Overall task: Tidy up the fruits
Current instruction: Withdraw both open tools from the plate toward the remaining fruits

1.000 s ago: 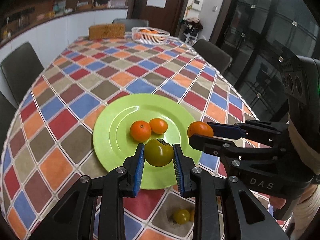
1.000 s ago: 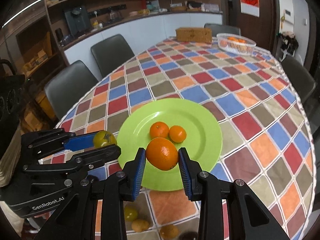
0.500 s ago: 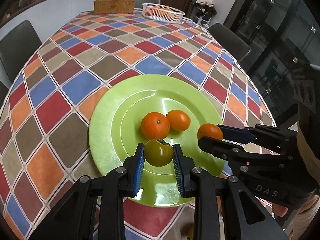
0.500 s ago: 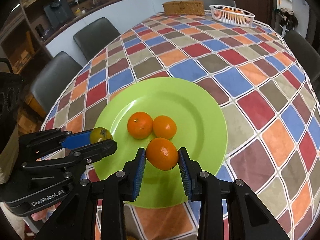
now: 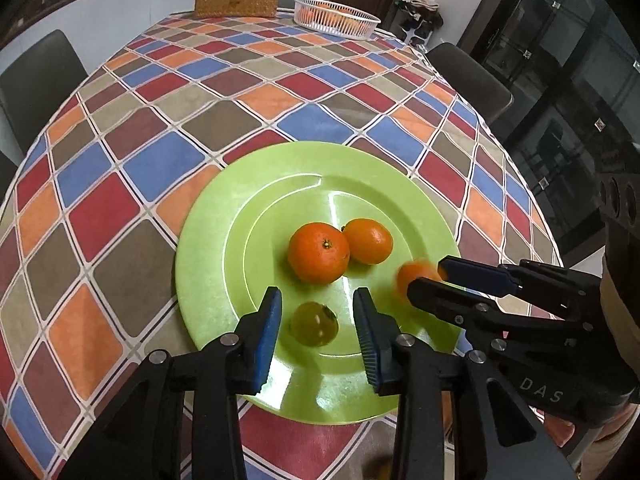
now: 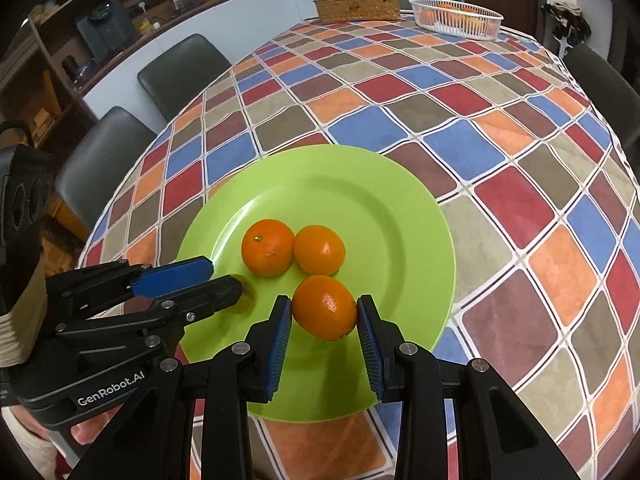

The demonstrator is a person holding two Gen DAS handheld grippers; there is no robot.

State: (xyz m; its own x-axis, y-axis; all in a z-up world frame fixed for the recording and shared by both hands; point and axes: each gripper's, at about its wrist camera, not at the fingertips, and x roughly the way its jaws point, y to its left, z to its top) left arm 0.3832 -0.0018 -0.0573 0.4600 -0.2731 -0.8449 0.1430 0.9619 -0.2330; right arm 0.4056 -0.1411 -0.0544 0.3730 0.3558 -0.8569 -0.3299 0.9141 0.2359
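My left claw [image 5: 318,320] stands spread around the green tomato [image 5: 314,323] on the green plate [image 5: 208,248] at the bench's [image 5: 100,184] near edge; two oranges [image 5: 319,252] touch mid-plate.

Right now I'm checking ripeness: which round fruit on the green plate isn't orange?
The small olive-green fruit between the left gripper's open fingers; the others are orange.

Orange [image 5: 414,276] in right tongs [image 5: 434,280] blurry in left view, part hidden by black finger, green fruit [image 6: 245,294] mostly hidden behind left tongs [image 6: 224,278] in right view, fruit in white basket [image 5: 336,16] too small to tell.
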